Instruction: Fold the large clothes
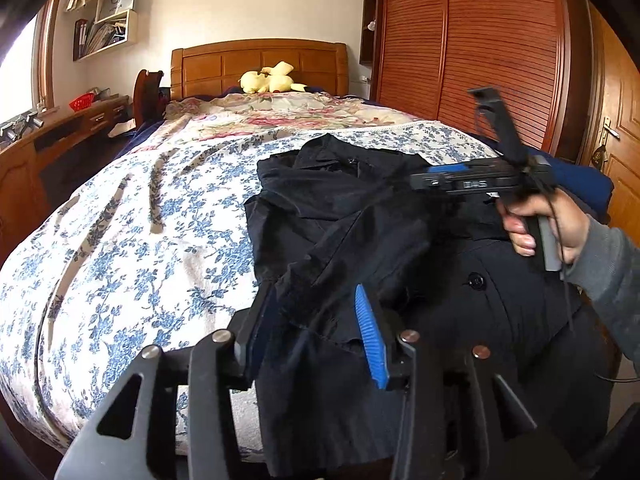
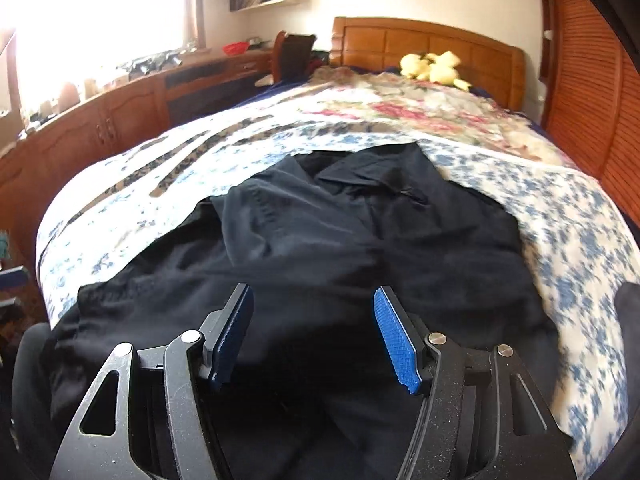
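2 tools (image 1: 316, 328) (image 2: 316, 332) over black coat (image 2: 300, 232), both spread, fabric between left pads.

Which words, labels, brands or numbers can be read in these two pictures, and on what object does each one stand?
White label on the body of the right tool: blurred, perhaps "DAS", not certain.
Print on the white bag on the wall shelf: too small to read.
Spines of the binders: too small to read.
No other text is visible.
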{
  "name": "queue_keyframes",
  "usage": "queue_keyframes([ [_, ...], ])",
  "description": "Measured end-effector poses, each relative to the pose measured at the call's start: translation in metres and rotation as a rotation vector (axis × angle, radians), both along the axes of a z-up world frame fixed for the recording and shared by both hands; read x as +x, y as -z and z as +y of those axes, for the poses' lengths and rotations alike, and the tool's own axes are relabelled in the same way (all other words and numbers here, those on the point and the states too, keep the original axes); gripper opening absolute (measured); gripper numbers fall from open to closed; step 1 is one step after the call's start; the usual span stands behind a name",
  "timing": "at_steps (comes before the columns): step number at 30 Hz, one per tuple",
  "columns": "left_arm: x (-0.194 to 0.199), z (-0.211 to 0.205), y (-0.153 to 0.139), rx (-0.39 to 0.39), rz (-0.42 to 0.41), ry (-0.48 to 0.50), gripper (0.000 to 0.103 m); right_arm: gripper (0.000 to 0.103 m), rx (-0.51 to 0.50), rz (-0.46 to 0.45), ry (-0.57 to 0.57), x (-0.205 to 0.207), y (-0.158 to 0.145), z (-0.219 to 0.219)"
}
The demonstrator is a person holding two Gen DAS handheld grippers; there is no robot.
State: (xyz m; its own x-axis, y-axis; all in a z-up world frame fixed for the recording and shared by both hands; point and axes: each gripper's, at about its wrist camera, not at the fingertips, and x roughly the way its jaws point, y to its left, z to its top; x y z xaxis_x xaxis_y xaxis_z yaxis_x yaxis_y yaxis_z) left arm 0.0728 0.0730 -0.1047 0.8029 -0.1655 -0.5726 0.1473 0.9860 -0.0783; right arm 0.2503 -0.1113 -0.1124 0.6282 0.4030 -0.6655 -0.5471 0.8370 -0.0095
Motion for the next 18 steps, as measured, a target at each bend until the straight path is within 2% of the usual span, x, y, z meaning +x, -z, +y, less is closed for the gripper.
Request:
queue_keyframes([
  [7, 0.000, 0.009, 0.010, -0.003, 0.022, -0.010, 0.054, 0.064, -0.021, 0.148, -0.106, -0.003, 0.041, 0.043],
  [8, 0.000, 0.010, 0.012, -0.005, 0.026, -0.012, 0.054, 0.065, -0.041, 0.185, -0.127, -0.005, 0.052, 0.050],
  [10, 0.001, 0.010, 0.015, -0.003, 0.034, -0.014, 0.054, 0.065, -0.087, 0.187, -0.130, -0.010, 0.066, 0.057],
  [12, 0.001, 0.010, 0.017, 0.000, 0.040, -0.014, 0.055, 0.065, -0.100, 0.168, -0.127, -0.012, 0.067, 0.058],
  [15, 0.002, 0.008, 0.020, 0.008, 0.050, -0.016, 0.055, 0.065, -0.079, 0.186, -0.115, -0.012, 0.062, 0.051],
  [18, 0.002, 0.008, 0.023, 0.009, 0.058, -0.022, 0.055, 0.065, -0.053, 0.154, -0.104, -0.023, 0.047, 0.037],
])
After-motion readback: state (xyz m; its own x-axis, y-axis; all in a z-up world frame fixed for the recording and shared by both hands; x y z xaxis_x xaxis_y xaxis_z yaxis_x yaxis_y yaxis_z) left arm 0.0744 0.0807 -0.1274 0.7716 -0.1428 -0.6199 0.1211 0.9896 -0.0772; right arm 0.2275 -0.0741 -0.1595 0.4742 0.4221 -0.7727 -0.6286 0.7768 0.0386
